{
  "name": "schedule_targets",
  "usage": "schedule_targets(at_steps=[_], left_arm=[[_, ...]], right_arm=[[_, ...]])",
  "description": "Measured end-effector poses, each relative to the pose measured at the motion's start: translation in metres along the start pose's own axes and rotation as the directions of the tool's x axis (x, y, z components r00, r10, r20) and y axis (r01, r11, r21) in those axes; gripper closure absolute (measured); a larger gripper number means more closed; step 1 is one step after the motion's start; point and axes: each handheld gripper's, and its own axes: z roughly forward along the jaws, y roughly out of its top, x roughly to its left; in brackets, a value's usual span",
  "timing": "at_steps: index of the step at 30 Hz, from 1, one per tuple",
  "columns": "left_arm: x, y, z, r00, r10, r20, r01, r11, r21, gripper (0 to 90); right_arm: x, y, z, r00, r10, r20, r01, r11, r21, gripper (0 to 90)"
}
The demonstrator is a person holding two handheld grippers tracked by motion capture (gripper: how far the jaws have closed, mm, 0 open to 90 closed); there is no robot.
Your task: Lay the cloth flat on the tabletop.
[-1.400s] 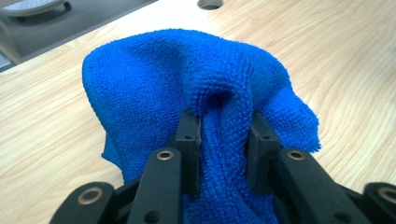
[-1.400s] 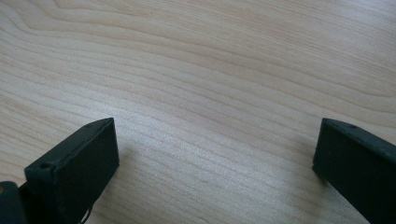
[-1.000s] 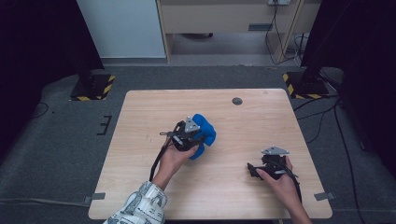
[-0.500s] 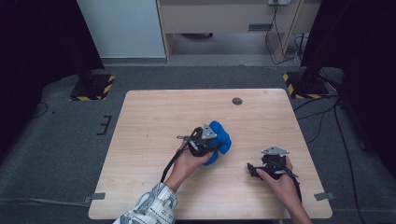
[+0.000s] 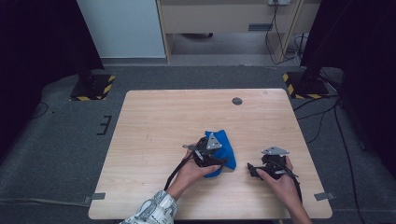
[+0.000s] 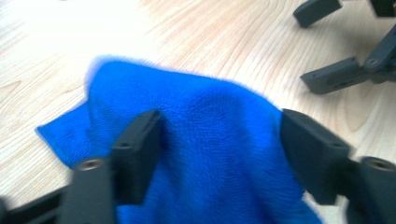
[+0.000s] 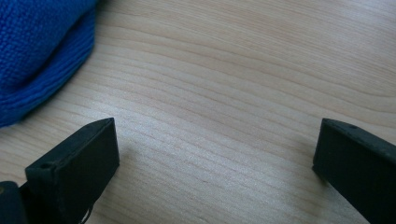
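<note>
A bunched blue cloth lies right of the middle of the wooden table. My left gripper is over its near side, and its jaws press into the cloth from both sides, shut on the bundle. My right gripper rests low on the table a short way to the right, pointing left at the cloth, its jaws wide open with bare wood between them. The cloth's edge fills the top left corner of the right gripper view. The right gripper's open jaws appear beyond the cloth in the left gripper view.
A small dark round disc sits near the table's far edge. Two stand bases with yellow-black stripes rest on the grey floor beyond the far corners. A pale cabinet stands behind.
My left gripper has carried the blue cloth to the right and nearer the front edge, closer to the right gripper. The right gripper has stayed in place.
</note>
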Motion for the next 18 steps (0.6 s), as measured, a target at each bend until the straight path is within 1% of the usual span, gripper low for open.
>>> schedule_targets(at_steps=[3,6,7,9,11,13,14,16,18], left_arm=[[0.002,-0.001,-0.007,0.9999,-0.013,-0.003,0.013,0.9995,-0.028,21.3],[0.004,-0.001,-0.015,0.9994,-0.034,0.002,0.034,0.9980,-0.053,18.2],[0.004,-0.001,-0.018,0.9994,-0.034,0.001,0.034,0.9976,-0.059,16.9],[0.005,-0.002,-0.025,0.9992,-0.038,-0.010,0.037,0.9966,-0.074,16.5],[0.008,-0.004,-0.032,0.9982,-0.054,-0.026,0.051,0.9951,-0.084,16.7],[0.011,-0.008,-0.039,0.9973,-0.063,-0.037,0.060,0.9937,-0.095,18.3],[0.012,-0.011,-0.043,0.9966,-0.065,-0.050,0.060,0.9938,-0.094,19.0],[0.016,-0.018,-0.050,0.9940,-0.084,-0.070,0.077,0.9924,-0.096,21.6],[0.021,-0.026,-0.057,0.9904,-0.100,-0.096,0.092,0.9923,-0.083,23.7]], right_arm=[[0.000,0.000,0.000,1.0000,-0.002,-0.006,0.002,1.000,0.001,1.4],[-0.001,0.001,-0.003,0.9997,-0.013,-0.020,0.013,1.000,0.009,7.2],[-0.001,0.002,-0.003,0.9994,-0.024,-0.025,0.024,1.000,0.004,8.5],[-0.001,0.005,-0.006,0.9990,-0.027,-0.035,0.026,0.999,-0.019,11.8],[0.001,0.007,-0.010,0.9983,-0.038,-0.044,0.036,0.999,-0.038,15.9],[0.002,0.010,-0.012,0.9975,-0.053,-0.047,0.051,0.997,-0.054,23.6],[0.003,0.012,-0.014,0.9974,-0.053,-0.049,0.050,0.997,-0.066,27.5],[0.003,0.015,-0.016,0.9966,-0.059,-0.057,0.054,0.995,-0.089,35.8],[0.005,0.017,-0.017,0.9956,-0.074,-0.058,0.068,0.994,-0.089,42.2]])
